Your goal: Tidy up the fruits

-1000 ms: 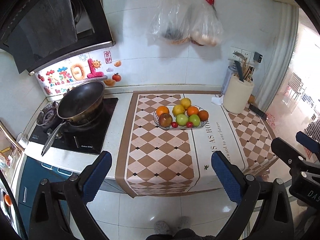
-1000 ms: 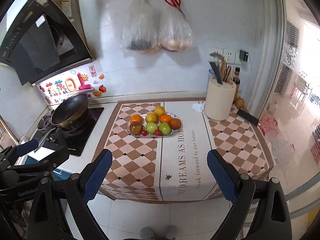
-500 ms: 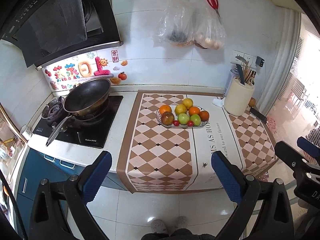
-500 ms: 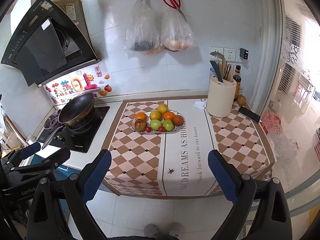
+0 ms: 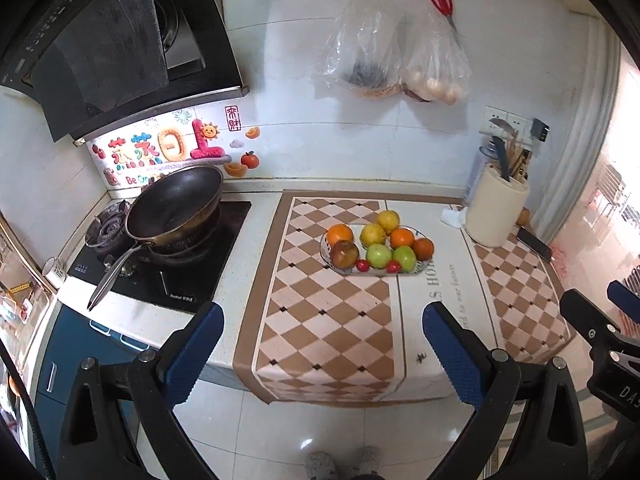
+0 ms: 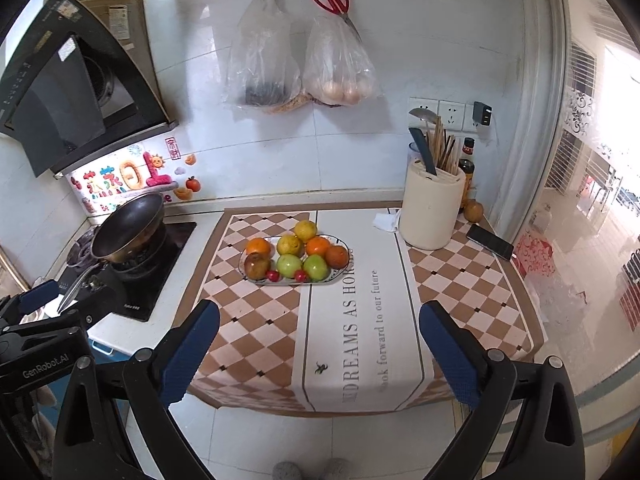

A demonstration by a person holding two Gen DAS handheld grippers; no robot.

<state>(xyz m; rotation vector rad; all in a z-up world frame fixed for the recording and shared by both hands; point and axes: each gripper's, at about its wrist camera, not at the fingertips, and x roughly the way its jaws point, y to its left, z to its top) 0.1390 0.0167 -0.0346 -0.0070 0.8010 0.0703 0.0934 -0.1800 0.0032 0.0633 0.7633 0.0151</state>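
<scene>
Your surface (image 6: 460, 280) is a kitchen top under a smooth checked cloth (image 6: 256, 320) that hangs over the front edge, so it may slide if you drag on it. On it, near the middle and well away from both claws, sits a shallow oval plate (image 6: 335, 276), glazed and likely breakable; leave it where it is and lift from above.

The fruit is heaped on that plate, the pieces touching. The oranges (image 6: 258, 247) look firm, round and dimpled, so grip them across the middle. The yellow fruits (image 6: 289, 245) and green apples (image 6: 289, 265) look waxy and may slip; squeeze gently at the widest part. The brownish fruit (image 6: 257, 265) at the left end seems dull-skinned and perhaps soft, so go easy. The small red tomatoes (image 6: 273, 275) at the front rim are probably light, thin-skinned and quick to roll.

One more brown fruit (image 6: 473, 211) sits apart beside the cream utensil holder (image 6: 430, 208).

Your left claw (image 5: 320, 354) is spread wide and holds nothing; your right claw (image 6: 320, 354) is the same.
</scene>
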